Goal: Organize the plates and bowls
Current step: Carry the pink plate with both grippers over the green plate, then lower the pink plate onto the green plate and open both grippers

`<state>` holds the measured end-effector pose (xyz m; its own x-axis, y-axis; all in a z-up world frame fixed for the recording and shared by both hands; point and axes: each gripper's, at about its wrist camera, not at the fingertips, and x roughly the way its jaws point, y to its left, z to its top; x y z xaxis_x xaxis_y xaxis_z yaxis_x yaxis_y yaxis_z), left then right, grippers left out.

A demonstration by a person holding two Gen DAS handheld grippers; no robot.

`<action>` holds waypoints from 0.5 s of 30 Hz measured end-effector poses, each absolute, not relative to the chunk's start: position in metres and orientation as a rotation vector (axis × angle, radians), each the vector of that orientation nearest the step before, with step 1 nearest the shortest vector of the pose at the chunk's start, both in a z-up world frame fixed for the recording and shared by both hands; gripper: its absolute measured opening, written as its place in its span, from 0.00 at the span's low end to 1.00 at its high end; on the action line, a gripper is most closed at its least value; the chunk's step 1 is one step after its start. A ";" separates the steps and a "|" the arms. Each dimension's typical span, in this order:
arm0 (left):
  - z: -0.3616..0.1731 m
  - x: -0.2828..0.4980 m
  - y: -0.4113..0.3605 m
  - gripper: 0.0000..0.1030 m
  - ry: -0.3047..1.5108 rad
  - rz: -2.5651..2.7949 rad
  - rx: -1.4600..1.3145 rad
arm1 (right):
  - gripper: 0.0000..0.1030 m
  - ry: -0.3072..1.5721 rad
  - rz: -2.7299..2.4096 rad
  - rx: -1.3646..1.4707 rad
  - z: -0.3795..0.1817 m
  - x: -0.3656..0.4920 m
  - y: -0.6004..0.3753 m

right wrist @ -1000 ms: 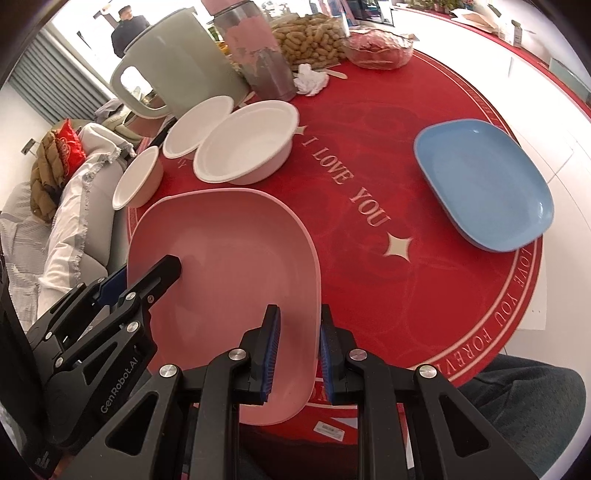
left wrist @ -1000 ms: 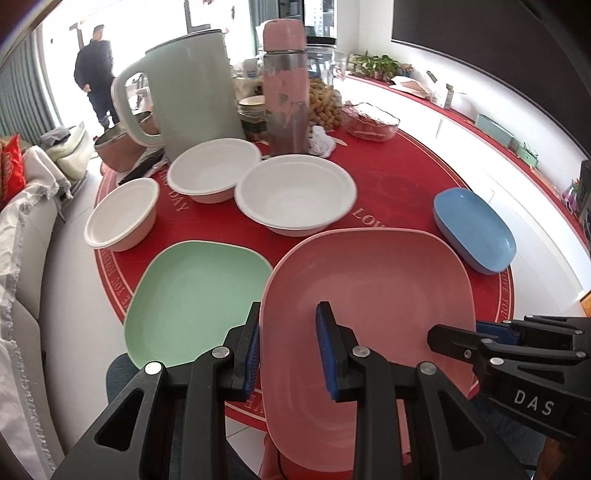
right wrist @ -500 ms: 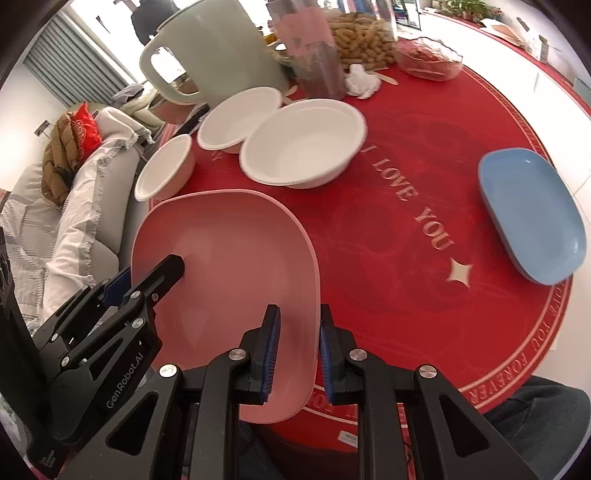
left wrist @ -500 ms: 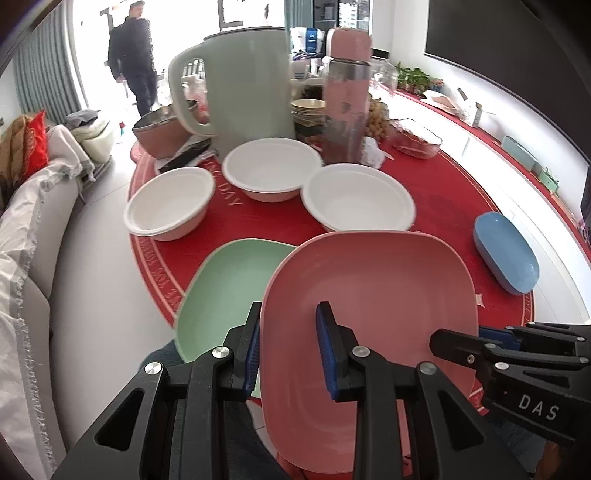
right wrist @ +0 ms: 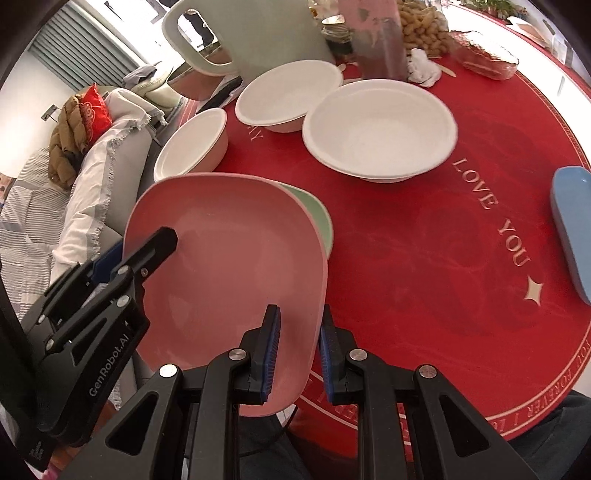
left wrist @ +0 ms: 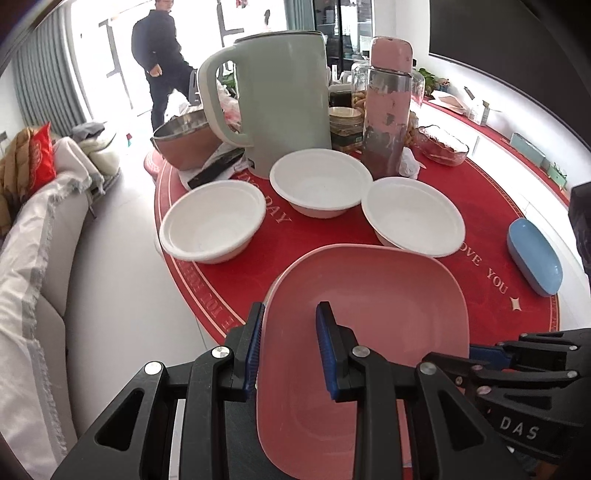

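Observation:
Both grippers hold a pink plate [left wrist: 369, 325] by its near rim, raised over the table's near left part. My left gripper [left wrist: 290, 350] is shut on its left edge; my right gripper [right wrist: 297, 350] is shut on its right edge [right wrist: 229, 266]. A green plate [right wrist: 317, 218] lies under the pink one and only its far corner shows in the right wrist view. Three white bowls [left wrist: 212, 225] [left wrist: 320, 186] [left wrist: 413, 216] stand in a row behind. A blue plate [left wrist: 535, 256] lies at the right edge.
A pale green kettle [left wrist: 280, 99], a pink flask [left wrist: 389, 110], a metal bowl [left wrist: 184, 142], a jar of peanuts [right wrist: 424, 26] and a glass dish [left wrist: 441, 146] crowd the table's far side. A sofa [left wrist: 33, 277] stands left. A person [left wrist: 159, 48] stands in the background.
Both grippers have carried the pink plate left, over the green plate. The green plate has gone from the left wrist view and shows only as a corner in the right one.

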<state>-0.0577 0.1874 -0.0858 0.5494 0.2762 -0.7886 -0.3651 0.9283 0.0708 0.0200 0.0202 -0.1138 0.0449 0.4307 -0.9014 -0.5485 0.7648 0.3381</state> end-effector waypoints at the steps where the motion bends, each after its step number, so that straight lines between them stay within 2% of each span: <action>1: -0.087 -0.056 0.190 0.30 0.914 0.380 -0.103 | 0.21 1.337 0.747 -0.107 -0.116 0.021 0.024; 8: -0.096 -0.047 0.209 0.30 0.921 0.367 -0.130 | 0.22 1.356 0.734 -0.100 -0.125 0.022 0.036; 10: -0.099 -0.045 0.213 0.36 0.912 0.359 -0.152 | 0.22 1.353 0.736 -0.095 -0.124 0.023 0.036; 11: -0.100 -0.044 0.216 0.46 0.906 0.340 -0.174 | 0.21 1.352 0.739 -0.083 -0.124 0.025 0.035; 12: -0.100 -0.044 0.218 0.61 0.896 0.332 -0.185 | 0.22 1.351 0.741 -0.070 -0.124 0.026 0.034; 14: -0.096 -0.046 0.218 0.79 0.854 0.352 -0.178 | 0.23 1.343 0.727 -0.068 -0.122 0.028 0.029; 15: -0.094 -0.048 0.217 0.80 0.840 0.359 -0.169 | 0.29 1.336 0.726 -0.066 -0.120 0.029 0.027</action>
